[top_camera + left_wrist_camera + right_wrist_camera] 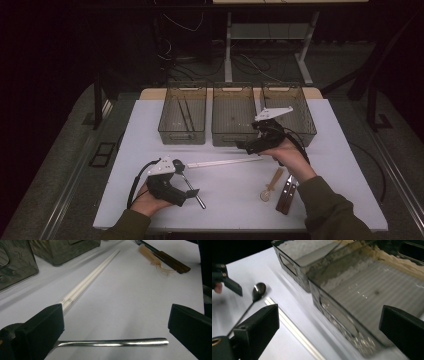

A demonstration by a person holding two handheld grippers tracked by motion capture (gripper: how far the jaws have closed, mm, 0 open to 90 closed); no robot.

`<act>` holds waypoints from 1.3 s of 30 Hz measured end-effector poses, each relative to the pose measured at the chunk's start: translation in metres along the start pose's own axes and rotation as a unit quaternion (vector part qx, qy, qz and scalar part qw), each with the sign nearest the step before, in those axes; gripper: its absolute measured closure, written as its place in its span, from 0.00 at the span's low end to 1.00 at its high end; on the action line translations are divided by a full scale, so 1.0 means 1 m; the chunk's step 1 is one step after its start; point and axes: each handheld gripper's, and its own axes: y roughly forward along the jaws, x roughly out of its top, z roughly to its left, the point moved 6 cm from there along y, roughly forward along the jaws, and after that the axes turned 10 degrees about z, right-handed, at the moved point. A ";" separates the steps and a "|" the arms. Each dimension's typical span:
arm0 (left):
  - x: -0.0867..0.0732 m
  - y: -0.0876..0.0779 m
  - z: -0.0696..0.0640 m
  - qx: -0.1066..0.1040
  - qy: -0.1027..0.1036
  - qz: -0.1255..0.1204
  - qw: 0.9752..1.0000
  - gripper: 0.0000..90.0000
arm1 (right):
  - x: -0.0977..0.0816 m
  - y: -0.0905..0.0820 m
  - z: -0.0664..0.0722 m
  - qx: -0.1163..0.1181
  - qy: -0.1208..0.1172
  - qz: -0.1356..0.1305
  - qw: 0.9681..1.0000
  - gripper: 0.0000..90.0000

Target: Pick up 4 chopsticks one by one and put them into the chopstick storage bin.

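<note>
Metal spoon (112,342) flat on table (130,302), between wide-open left gripper (115,322) jaws, unheld. Right gripper (329,325) wide, empty, near middle bin (367,300). Risk: thin handle slipping from closing jaws.

Three bins (233,112) sit side by side along the far edge of the surface (340,165). Just in front of them the chopsticks (220,162) run parallel to that edge, mid-surface. A spoon (191,187) lies nearer the near edge, toward the left corner. Over by the near right corner there's a plastic spoon (270,186), with a knife and fork (286,193) right beside it.
</note>
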 end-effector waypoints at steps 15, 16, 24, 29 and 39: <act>0.001 -0.001 0.001 0.001 -0.001 -0.006 1.000 0.00 | -0.073 -0.024 -0.009 -0.027 0.018 -0.024 0.999 0.03; 0.001 -0.002 0.001 0.000 0.000 -0.007 1.000 0.00 | -0.078 -0.026 -0.009 -0.029 0.019 -0.024 0.999 0.03; 0.001 -0.001 0.001 0.000 -0.002 -0.008 1.000 0.00 | -0.115 -0.044 -0.008 -0.033 0.029 -0.035 0.998 0.03; 0.001 -0.002 0.000 0.005 0.000 -0.004 1.000 0.00 | -0.134 -0.057 -0.009 -0.033 0.035 -0.034 0.998 0.03; 0.004 -0.001 0.002 0.015 0.003 -0.001 1.000 0.00 | -0.158 -0.073 -0.005 -0.025 0.051 -0.053 0.997 0.03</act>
